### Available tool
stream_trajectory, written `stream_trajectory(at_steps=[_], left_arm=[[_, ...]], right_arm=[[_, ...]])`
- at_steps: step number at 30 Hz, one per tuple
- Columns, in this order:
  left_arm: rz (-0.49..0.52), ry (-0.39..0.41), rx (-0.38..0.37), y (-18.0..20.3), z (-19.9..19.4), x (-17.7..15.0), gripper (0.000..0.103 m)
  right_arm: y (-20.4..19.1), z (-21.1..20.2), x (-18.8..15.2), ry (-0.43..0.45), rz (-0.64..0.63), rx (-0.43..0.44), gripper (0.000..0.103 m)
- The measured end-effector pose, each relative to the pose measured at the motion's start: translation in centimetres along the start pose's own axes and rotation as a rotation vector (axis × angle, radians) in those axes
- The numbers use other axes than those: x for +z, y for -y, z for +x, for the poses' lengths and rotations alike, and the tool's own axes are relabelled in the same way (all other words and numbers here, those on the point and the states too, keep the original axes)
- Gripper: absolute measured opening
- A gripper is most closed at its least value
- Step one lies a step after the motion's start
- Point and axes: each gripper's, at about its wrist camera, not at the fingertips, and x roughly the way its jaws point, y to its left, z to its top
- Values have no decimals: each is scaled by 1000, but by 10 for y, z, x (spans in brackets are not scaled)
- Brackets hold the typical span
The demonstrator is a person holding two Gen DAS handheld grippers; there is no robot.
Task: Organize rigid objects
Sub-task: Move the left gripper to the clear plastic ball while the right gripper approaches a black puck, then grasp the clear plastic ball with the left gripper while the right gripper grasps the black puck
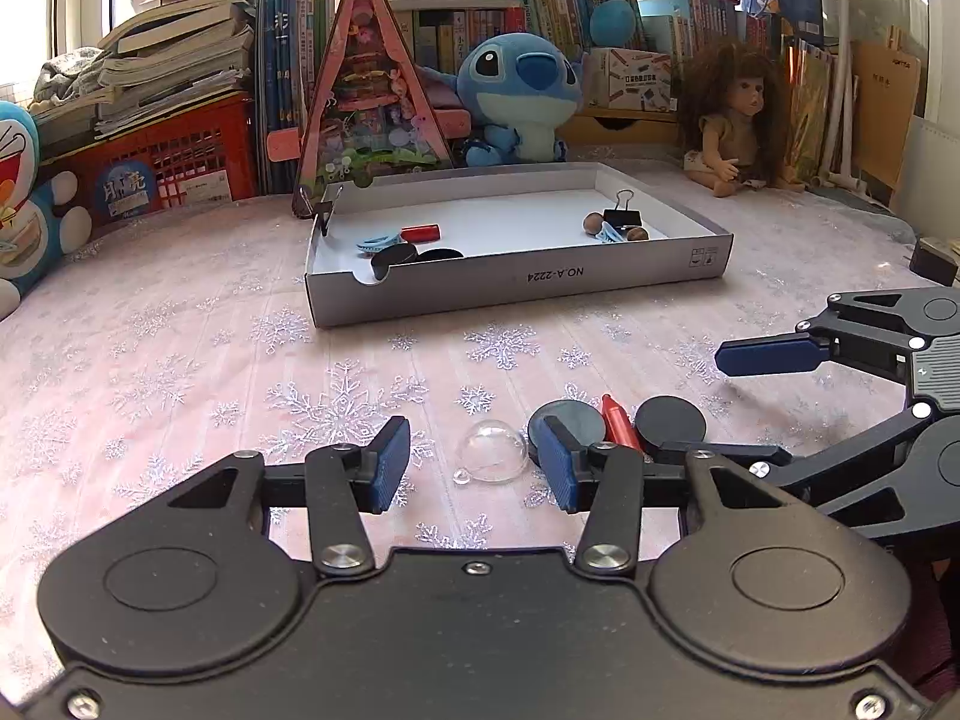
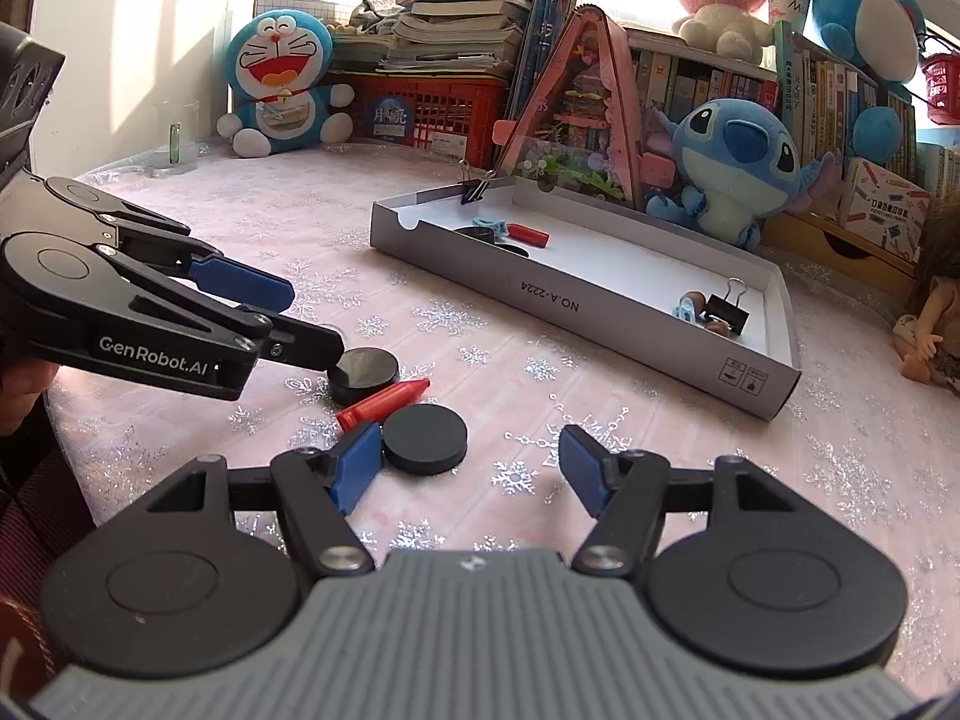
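The clear dome [image 1: 492, 452] lies between the left gripper's [image 1: 474, 468] part-open jaws, seemingly untouched; the right gripper [image 2: 471, 468] stands spread beside a black disc [image 2: 425, 440].

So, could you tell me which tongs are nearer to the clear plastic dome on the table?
Left. The left tongs have the clear dome between their open fingers, pads not touching it; the right tongs sit off to its right, beyond the discs.

Clear dome [image 1: 492, 453]: transparent half-shell, flat side down, near the desk's front edge.
Black discs [image 2: 425, 439]: two, flat, flanking the crayon.
Red crayon [image 2: 384, 402]: lying flat between them.
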Motion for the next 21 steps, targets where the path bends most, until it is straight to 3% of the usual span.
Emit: stream_trajectory(at_steps=[4, 16, 18, 21], left_arm=[[23, -1, -1, 2, -3, -3, 45], [18, -16, -2, 5, 9, -5, 38], [12, -16, -2, 5, 10, -5, 35], [-11, -13, 0, 6, 11, -6, 26]], right_arm=[[7, 2, 1, -4, 25, -45, 74], [5, 7, 0, -2, 41, -25, 61], [6, 7, 0, -5, 50, -19, 56], [6, 7, -1, -8, 72, 14, 38]])
